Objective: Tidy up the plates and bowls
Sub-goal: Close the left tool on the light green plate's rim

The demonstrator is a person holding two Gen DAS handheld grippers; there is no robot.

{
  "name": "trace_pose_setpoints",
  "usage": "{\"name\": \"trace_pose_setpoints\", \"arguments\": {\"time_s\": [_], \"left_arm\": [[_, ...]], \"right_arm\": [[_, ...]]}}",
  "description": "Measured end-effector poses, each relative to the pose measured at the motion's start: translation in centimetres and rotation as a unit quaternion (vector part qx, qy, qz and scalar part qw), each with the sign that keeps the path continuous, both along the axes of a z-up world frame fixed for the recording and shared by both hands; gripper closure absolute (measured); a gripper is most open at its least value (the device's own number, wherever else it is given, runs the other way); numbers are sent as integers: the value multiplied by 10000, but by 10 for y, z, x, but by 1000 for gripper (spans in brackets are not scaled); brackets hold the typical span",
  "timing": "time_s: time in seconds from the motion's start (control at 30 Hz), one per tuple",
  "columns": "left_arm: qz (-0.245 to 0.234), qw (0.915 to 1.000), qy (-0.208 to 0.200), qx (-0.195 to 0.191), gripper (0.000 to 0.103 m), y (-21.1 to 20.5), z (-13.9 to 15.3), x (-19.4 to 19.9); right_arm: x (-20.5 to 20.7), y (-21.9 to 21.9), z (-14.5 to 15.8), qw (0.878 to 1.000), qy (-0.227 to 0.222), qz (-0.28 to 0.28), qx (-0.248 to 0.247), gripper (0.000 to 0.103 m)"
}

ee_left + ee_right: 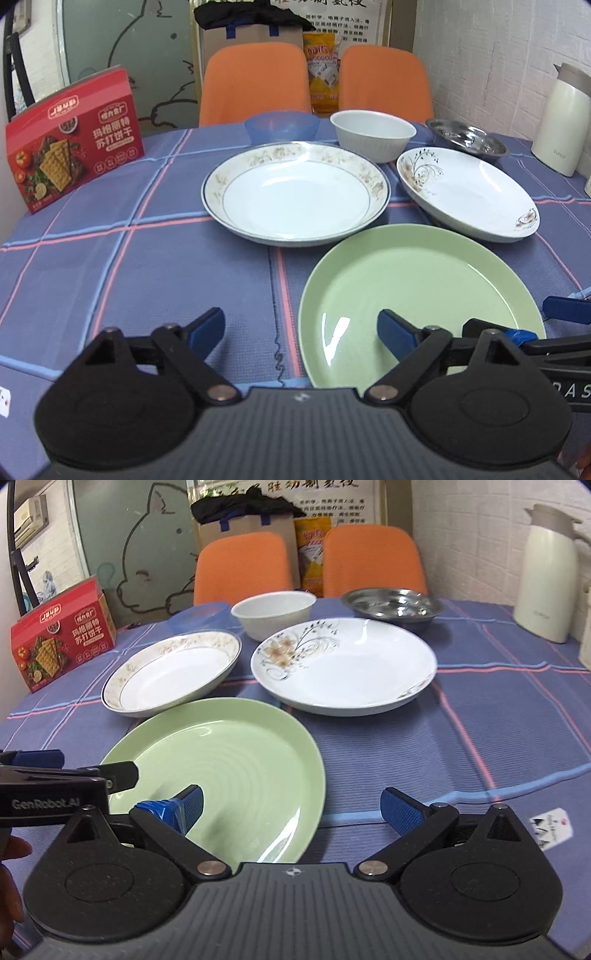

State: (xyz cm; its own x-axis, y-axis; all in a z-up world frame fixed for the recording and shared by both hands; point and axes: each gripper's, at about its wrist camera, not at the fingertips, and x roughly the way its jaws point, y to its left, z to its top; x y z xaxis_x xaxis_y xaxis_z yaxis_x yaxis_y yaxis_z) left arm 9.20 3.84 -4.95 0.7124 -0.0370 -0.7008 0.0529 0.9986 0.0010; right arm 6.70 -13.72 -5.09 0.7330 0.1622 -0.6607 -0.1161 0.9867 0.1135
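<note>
Left gripper (301,332): released, empty, jaws spread above the bench (129,295).

Right gripper (291,810): released, empty.

Green plate (417,295): nearest, under the left gripper's right finger and the right gripper's left finger.

Gold-rimmed plate (295,192) and floral plate (343,664): beyond.

Farther: blue bowl (282,125), white bowl (373,134), steel dish (393,603).

Right view alone: a printed card (550,829) beside its right finger.

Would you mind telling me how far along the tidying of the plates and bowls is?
Nothing looks stacked yet: the green plate, two white plates, white bowl, blue bowl and steel dish all lie separately. Both hand-held grippers are open at the green plate. All sorting remains.
</note>
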Motion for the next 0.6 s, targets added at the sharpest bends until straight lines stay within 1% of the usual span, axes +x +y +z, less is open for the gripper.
{"name": "trace_pose_setpoints", "arguments": {"time_s": [0.03,0.07,0.13,0.23,0.3,0.33,0.37,0.4,0.43,0.47,0.5,0.57,0.6], "left_arm": [[-31,10000,78,-5,29,0,-3,4],[-29,10000,55,-24,27,1,-5,5],[-71,10000,25,-24,27,1,-6,8],[-153,9999,-36,25,29,-1,-6,8],[-174,9998,-52,-4,29,-2,-7,8],[-184,9998,-62,-40,31,-2,-7,8],[-218,9997,-69,-112,33,-1,-8,7],[-267,9993,-81,-232,45,0,-7,7],[-319,9991,-74,-283,50,0,-7,7],[-371,9989,-89,-267,52,-2,-7,7],[-421,9987,-111,-257,56,-4,-7,6],[-407,9987,-127,-284,60,-5,-7,5],[-401,9985,-120,-347,66,-4,-7,5]], "right_arm": [[4,1,-3,10000,76,38,34,13],[6,2,-6,9999,120,76,31,13],[6,10,-9,9994,33,143,-325,12],[6,8,-11,9994,-98,56,-329,12],[4,5,-13,9991,-212,130,-337,12],[4,5,-13,9990,-245,149,-337,12],[5,5,-13,9991,-233,126,-333,12],[6,6,-12,9992,-204,82,-335,12],[7,9,-12,9992,-203,106,-321,13],[6,12,-12,9990,-257,187,-317,14],[5,15,-14,9984,-330,345,-303,14],[3,23,-15,9975,-416,476,-304,16],[3,26,-15,9973,-433,515,-296,17]]}}
